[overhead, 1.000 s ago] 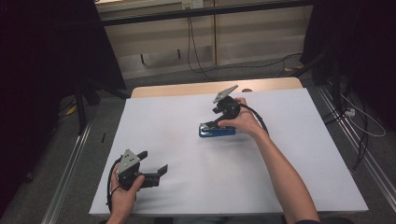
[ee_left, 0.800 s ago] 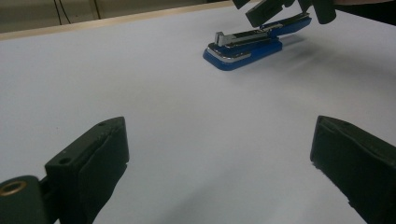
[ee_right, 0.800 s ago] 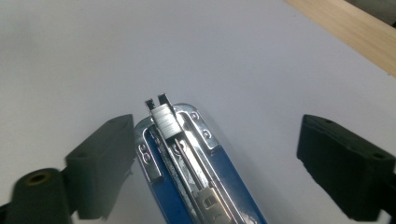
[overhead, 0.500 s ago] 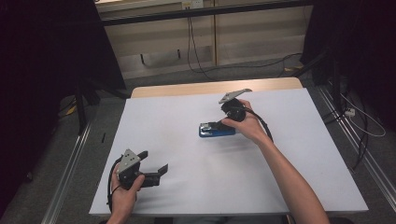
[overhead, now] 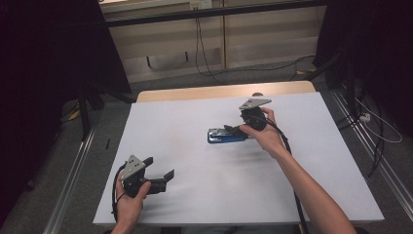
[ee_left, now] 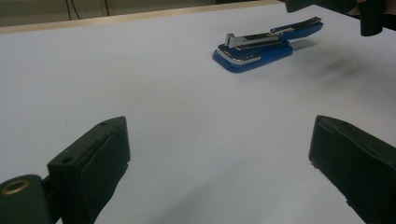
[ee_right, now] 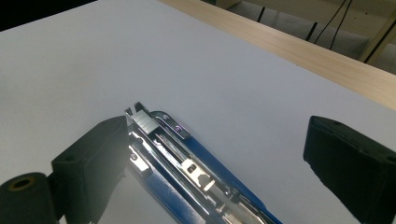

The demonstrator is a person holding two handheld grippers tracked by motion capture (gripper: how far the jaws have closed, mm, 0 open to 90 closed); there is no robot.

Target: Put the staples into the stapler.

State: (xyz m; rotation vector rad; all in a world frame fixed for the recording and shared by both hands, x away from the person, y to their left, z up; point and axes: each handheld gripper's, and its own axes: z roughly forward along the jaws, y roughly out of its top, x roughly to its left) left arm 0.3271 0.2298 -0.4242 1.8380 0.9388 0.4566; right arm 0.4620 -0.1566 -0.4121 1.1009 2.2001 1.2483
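A blue stapler (overhead: pixel 225 136) with a chrome magazine lies flat near the middle of the white table (overhead: pixel 195 117). In the left gripper view the stapler (ee_left: pixel 261 46) sits far ahead. My right gripper (overhead: pixel 235 128) is open at the stapler's right end and holds nothing. In the right gripper view its jaws stand wide apart around the gripper's midpoint (ee_right: pixel 222 140), with the stapler (ee_right: pixel 187 163) low between them, close to the left jaw. My left gripper (overhead: pixel 160 174) hovers open at the table's near left. Its jaws (ee_left: pixel 219 158) have nothing between them.
A wooden strip (overhead: pixel 224 91) runs along the table's far edge. Cables lie on the floor beyond and to the right. Metal rails (overhead: pixel 73 165) flank the table. The other hand's gripper (ee_left: pixel 369 14) shows at the top right of the left gripper view.
My right gripper has shifted right, from over the stapler to its right end. The stapler and my left gripper have stayed put.
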